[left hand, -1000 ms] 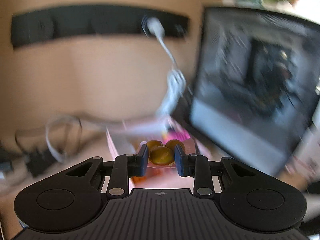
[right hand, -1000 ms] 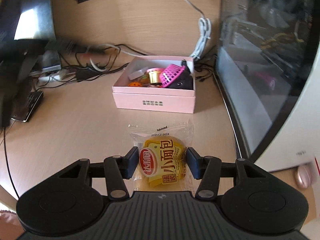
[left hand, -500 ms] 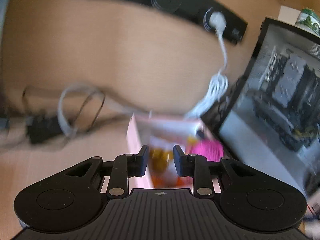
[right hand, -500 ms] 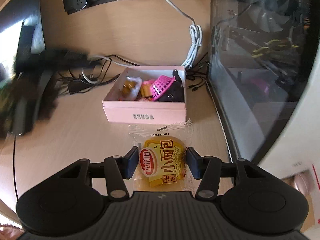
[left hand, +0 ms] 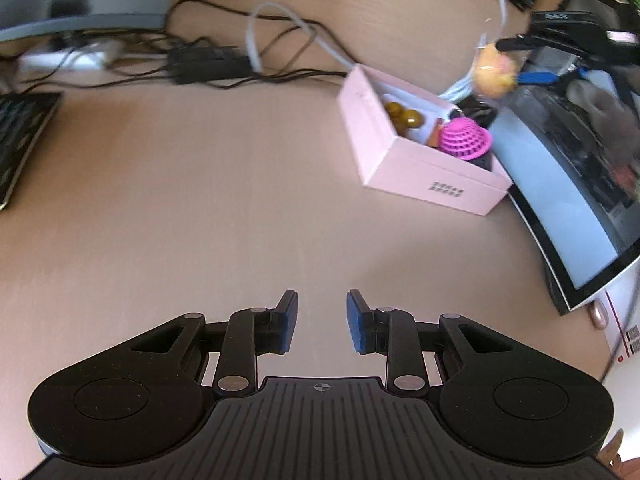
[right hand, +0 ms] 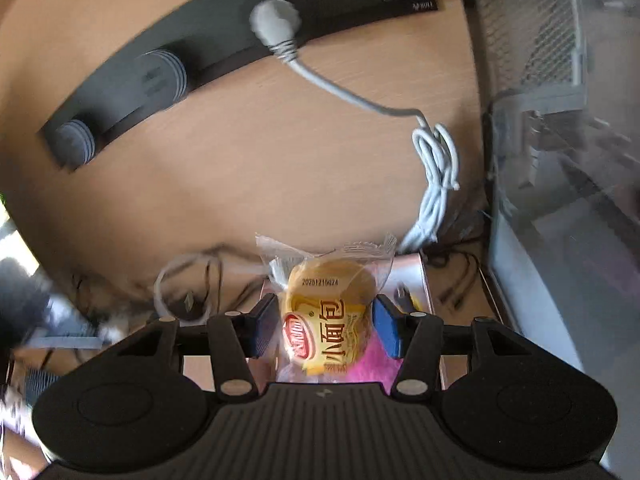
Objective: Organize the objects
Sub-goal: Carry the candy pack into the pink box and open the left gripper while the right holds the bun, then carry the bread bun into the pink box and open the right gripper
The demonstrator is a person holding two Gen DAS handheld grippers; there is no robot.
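A pink box point(left hand: 420, 176) stands on the desk at the right and holds a pack of brown balls point(left hand: 404, 118) and a pink mesh basket point(left hand: 464, 140). My left gripper point(left hand: 322, 320) hovers open and empty over bare desk, well short of the box. My right gripper point(right hand: 326, 324) is above the box point(right hand: 420, 276) with a yellow bread packet point(right hand: 328, 316) between its pads. Its jaws are opening and the packet sits tilted and loose between them. In the left wrist view the packet point(left hand: 494, 70) hangs in the air over the box's far end.
A glass-sided computer case point(left hand: 560, 200) stands just right of the box. Dark cables and an adapter point(left hand: 208, 64) lie behind it, a keyboard point(left hand: 16, 140) at the far left. A black socket strip point(right hand: 200, 60) with a coiled white cable point(right hand: 436, 184) is on the wall.
My left gripper let the brown balls go into the box, then drew back and down over the desk. My right gripper lifted the bread packet from the desk to above the box and widened.
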